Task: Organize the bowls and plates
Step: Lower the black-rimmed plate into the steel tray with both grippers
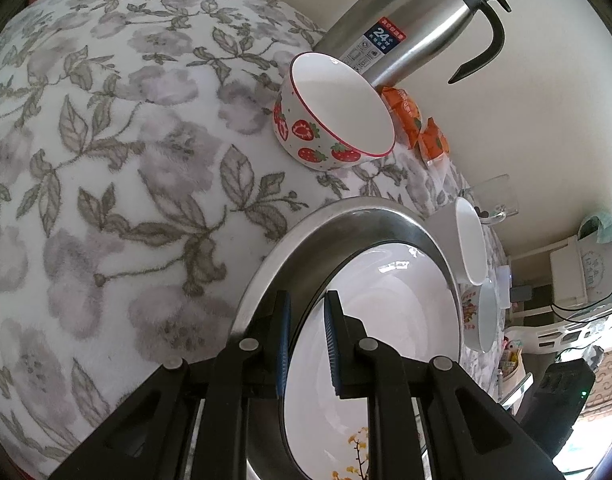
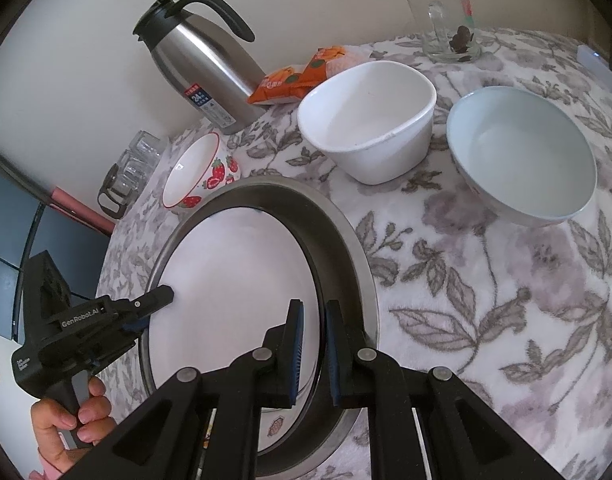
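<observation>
Tools straddle opposite rims of the white plate [image 2: 234, 300]: left tool [image 1: 307, 344] and right tool [image 2: 314, 354] each part-closed around its edge. Plate sits inside the steel tray [image 2: 345, 248]. Next likely: lift it level, bowls stacked afterwards.

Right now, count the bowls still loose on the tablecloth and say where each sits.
3. The strawberry bowl sits beside the steel basin, near the thermos. The white squarish bowl is behind the basin. The pale blue bowl is farthest right. Others may be outside view.
</observation>
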Available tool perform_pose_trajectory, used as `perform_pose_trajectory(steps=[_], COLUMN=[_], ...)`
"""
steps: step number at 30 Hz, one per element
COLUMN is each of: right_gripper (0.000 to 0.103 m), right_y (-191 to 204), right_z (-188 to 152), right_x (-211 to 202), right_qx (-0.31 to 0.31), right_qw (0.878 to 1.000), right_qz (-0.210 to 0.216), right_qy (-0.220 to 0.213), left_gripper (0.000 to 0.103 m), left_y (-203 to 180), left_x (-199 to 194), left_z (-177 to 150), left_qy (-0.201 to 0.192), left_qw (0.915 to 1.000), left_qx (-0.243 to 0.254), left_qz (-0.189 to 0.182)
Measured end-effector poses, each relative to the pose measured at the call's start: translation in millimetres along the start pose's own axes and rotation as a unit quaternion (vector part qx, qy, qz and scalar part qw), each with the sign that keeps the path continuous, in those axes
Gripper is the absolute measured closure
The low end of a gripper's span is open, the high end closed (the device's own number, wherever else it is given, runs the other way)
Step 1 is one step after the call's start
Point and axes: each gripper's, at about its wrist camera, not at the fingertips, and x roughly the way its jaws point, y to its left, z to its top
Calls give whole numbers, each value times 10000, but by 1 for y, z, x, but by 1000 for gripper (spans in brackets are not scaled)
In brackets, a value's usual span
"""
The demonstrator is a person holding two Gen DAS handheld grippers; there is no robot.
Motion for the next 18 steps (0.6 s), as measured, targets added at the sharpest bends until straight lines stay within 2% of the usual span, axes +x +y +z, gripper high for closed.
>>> perform_pose_trajectory(steps=[18], right_gripper=[92], right_y=[5], right_z=[2], right_x=[3], right_qx=[-164], right_qw=[9996], right_qz=[-236], right_qy=[74], left_gripper=[86], left_y=[-2], left_x=[2], left_z=[1], left_qy=[175], left_qw=[9997], left_qx=[87], left_qz=[112])
